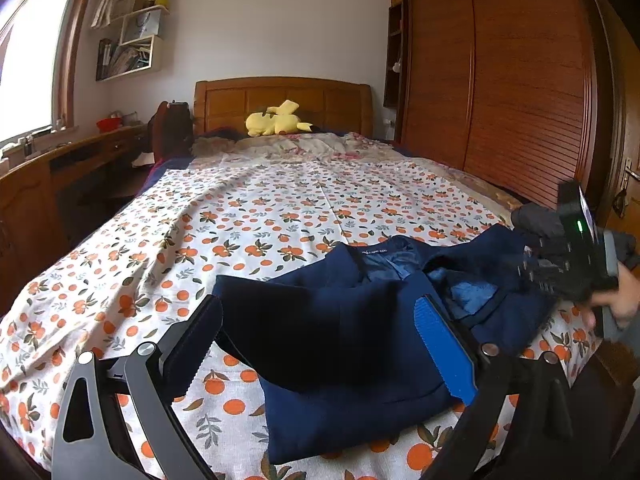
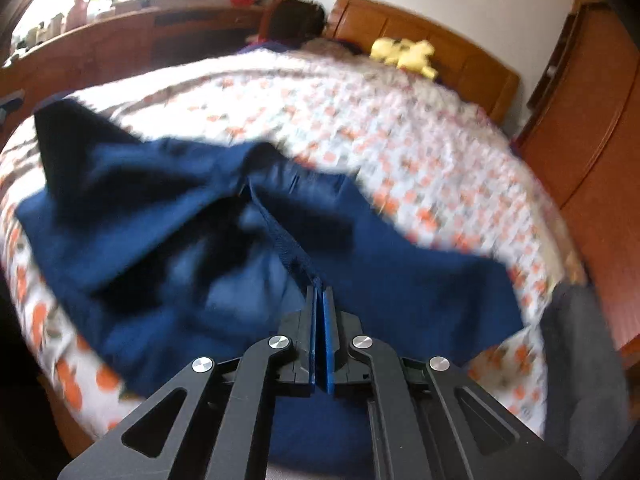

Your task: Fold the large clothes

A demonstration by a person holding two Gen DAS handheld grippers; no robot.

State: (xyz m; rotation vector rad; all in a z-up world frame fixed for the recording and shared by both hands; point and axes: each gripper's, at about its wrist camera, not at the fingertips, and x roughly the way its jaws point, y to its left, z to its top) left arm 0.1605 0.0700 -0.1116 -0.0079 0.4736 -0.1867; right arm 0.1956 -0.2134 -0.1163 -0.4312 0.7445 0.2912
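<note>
right gripper (image 2: 319, 292) pads pressed together, pinching ribbed edge of navy garment (image 2: 224, 216). left gripper (image 1: 320, 340) spread wide, garment's folded end between its fingers, no pinch. garment's long axis runs across bed's foot end, collar toward headboard (image 1: 282, 98). orange-print sheet (image 1: 256, 204); yellow plush (image 1: 276, 120); wooden wardrobe (image 1: 500, 80).

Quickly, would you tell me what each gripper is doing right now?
Left gripper: open, holding nothing.
Right gripper: shut on the navy garment's edge.
</note>
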